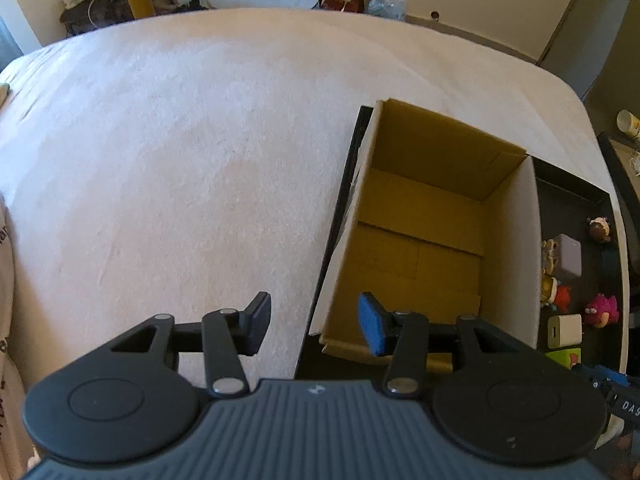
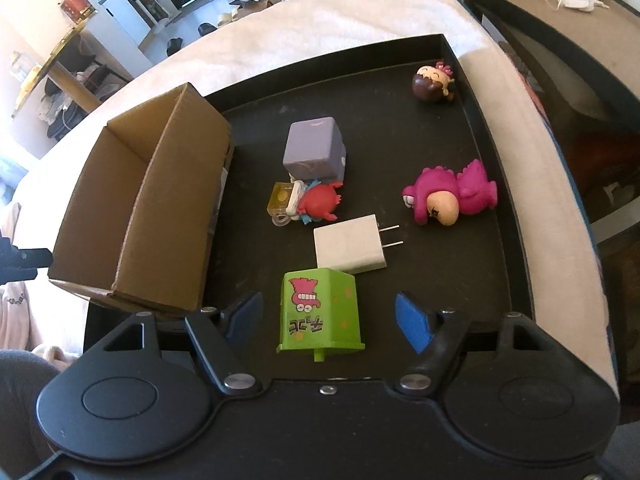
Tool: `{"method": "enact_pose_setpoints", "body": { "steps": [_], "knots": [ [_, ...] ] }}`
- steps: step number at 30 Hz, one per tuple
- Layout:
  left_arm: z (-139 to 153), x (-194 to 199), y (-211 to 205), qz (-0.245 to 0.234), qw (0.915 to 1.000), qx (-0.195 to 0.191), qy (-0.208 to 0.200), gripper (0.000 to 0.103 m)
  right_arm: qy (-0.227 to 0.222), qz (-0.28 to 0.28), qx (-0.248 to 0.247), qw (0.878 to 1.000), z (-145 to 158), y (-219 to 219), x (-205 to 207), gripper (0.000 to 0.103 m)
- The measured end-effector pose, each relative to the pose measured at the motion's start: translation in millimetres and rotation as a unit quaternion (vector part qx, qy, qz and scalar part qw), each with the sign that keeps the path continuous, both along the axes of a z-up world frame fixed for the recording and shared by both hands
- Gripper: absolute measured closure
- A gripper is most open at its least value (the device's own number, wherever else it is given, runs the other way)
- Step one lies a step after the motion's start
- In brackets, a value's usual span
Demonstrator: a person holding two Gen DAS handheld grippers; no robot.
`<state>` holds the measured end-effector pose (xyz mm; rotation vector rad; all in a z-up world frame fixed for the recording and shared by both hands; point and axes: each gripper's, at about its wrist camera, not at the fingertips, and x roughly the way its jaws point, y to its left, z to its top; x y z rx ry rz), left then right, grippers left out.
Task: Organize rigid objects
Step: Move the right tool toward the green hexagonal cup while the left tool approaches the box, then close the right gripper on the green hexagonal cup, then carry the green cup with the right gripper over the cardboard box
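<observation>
1. So, the right gripper [image 2: 328,314] has its jaws spread either side of the green block toy [image 2: 320,312], not pinching it yet as far as I can tell. It sits at the near edge of the black tray [image 2: 500,264], just in front of the white charger [image 2: 350,248].
2. Looks like light, hard plastic with flat sides, so squeeze the two side faces, low down.
3. Left gripper [image 1: 316,328] hangs spread and empty over the near wall of the cardboard box [image 1: 432,216], which looks empty.
</observation>
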<state>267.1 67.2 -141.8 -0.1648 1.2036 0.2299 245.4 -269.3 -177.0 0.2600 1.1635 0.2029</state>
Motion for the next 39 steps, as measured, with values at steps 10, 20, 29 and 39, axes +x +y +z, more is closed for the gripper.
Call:
{"method": "enact_pose_setpoints", "body": {
  "steps": [10, 20, 29, 39],
  "knots": [
    [-25.2, 10.9, 0.7, -0.002, 0.9994, 0.014, 0.031, 0.072, 0.025, -0.002, 0.000, 1.000, -18.8, -0.3, 9.6, 0.030],
    [-28.5, 2.8, -5.2, -0.019, 0.9995, -0.002, 0.027, 0.093, 0.042, 0.007, 0.007, 0.999, -29.4, 4.6, 13.0, 0.053],
    [-19.0, -16.4, -12.6, -0.026, 0.9996, -0.007, 0.013, 0.094, 0.019, 0.006, 0.000, 1.000, -9.7, 1.4, -1.2, 0.053],
    [-14.0, -32.3, -14.6, -0.036, 0.9992, -0.018, 0.005, 0.093, -0.016, 0.009, -0.008, 1.000, 21.9, 5.3, -5.8, 0.053]
  ]
}}
